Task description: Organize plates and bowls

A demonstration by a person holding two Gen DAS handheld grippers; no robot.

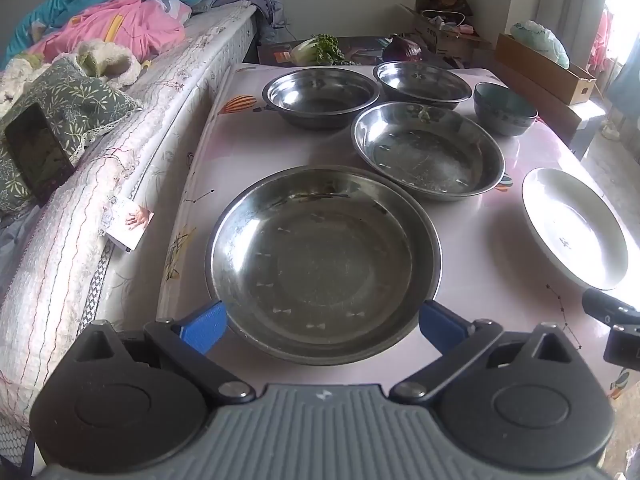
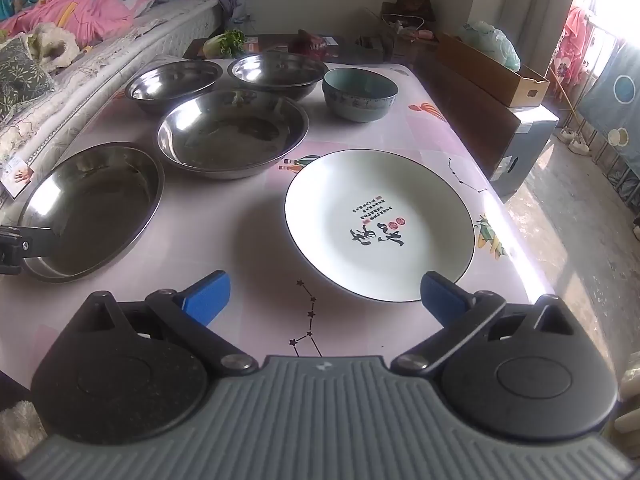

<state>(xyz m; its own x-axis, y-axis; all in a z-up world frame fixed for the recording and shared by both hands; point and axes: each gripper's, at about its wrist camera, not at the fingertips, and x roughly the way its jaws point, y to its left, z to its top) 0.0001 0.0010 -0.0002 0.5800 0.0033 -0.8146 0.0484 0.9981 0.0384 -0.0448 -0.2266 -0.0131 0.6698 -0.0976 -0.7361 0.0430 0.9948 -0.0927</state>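
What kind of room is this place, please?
Probably a bedroom at home used for eating too: a bed with quilts beside a table of bowls, and cardboard boxes by the wall.

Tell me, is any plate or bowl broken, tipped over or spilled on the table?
No, nothing stands out. The four steel dishes, nearest one, the teal bowl and the white plate all sit upright and apart on the table, with no cracks or spills showing.

4 silver steel dishes (image 1: 324, 264), 1 teal bowl (image 2: 360, 94), 1 white plate (image 2: 380, 224) with black calligraphy, pink patterned tablecloth (image 2: 248, 240), blue finger pads (image 2: 208, 294).
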